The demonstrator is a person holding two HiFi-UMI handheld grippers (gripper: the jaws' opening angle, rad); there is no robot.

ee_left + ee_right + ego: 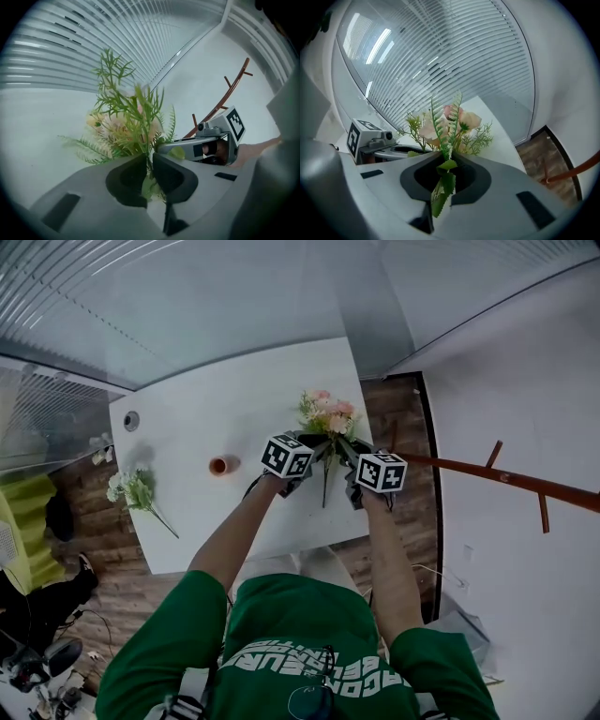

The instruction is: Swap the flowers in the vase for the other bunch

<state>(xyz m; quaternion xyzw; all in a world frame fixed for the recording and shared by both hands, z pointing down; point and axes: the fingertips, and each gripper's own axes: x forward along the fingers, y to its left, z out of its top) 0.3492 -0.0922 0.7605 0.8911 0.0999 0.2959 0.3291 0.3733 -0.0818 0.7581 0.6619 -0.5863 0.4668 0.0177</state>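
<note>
Fingers of your left gripper (149,161) and right gripper (446,165) pinch the stems of the pink-and-peach artificial bouquet (328,416) to hold it bundled over the white counter (206,399), three o'clock from the small orange vase (217,466).

It looks like an office or meeting room: a plain white table (206,409) stands in a corner of glazed partition walls hung with horizontal blinds (440,56), on wood-patterned flooring (398,418), with a brown wooden coat stand (506,479) and a yellow-green seat (26,521) nearby
</note>
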